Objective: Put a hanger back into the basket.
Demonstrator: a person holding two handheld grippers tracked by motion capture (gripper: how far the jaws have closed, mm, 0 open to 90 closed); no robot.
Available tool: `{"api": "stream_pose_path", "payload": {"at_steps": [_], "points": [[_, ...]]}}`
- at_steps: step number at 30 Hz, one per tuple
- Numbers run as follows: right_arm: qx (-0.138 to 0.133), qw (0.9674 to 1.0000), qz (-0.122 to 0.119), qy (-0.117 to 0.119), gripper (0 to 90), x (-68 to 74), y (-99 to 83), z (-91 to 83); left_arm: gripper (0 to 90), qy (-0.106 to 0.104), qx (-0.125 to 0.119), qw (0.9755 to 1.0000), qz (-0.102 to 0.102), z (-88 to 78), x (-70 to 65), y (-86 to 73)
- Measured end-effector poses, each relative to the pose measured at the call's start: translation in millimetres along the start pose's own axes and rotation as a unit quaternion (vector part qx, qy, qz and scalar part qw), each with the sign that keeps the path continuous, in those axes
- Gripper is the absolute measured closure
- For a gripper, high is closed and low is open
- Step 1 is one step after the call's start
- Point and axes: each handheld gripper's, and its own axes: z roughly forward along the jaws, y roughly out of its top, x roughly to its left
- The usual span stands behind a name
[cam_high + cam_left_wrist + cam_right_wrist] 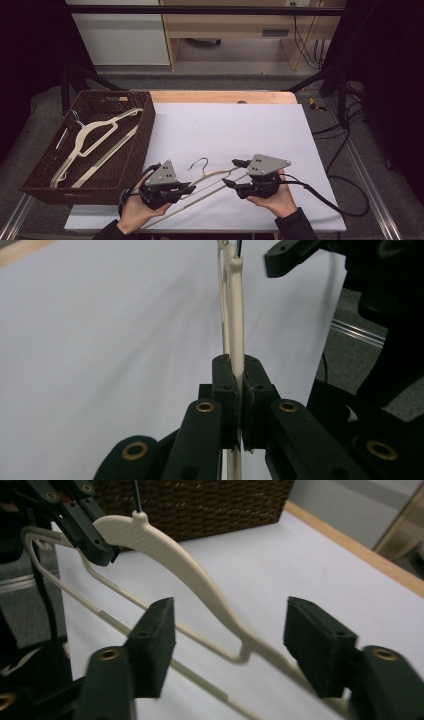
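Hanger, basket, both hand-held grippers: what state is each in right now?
Left hand-held gripper: shut on the hanger's arm.
Right hand-held gripper: open, jaws astride the hanger, pads not touching.
Hanger: cream, lifted over the white sheet, held at one end.
Basket: open-topped, holds another hanger lying flat.

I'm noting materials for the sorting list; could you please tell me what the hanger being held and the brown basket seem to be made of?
The cream hanger looks like moulded plastic with a matte, finely textured face and a dark metal hook; it could be coated wood. The brown basket looks like woven wicker or rattan, perhaps an imitation: its walls show tight interlaced strands.
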Motion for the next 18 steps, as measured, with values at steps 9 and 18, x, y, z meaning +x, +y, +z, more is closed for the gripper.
{"api": "stream_pose_path", "payload": {"at_steps": [9, 18], "points": [[-0.030, 0.9964, 0.052, -0.060, 19.2, -12.6, -16.5, -31.0, 86.6, 0.039, -0.033, 0.9987, 0.002, -43.9, 11.3, 22.1], [-0.013, 0.9921, 0.090, -0.086, 10.6, -18.9, -38.0, -35.4, 86.6, 0.077, -0.062, 0.9951, -0.002, -96.7, 39.8, 44.8]]}}
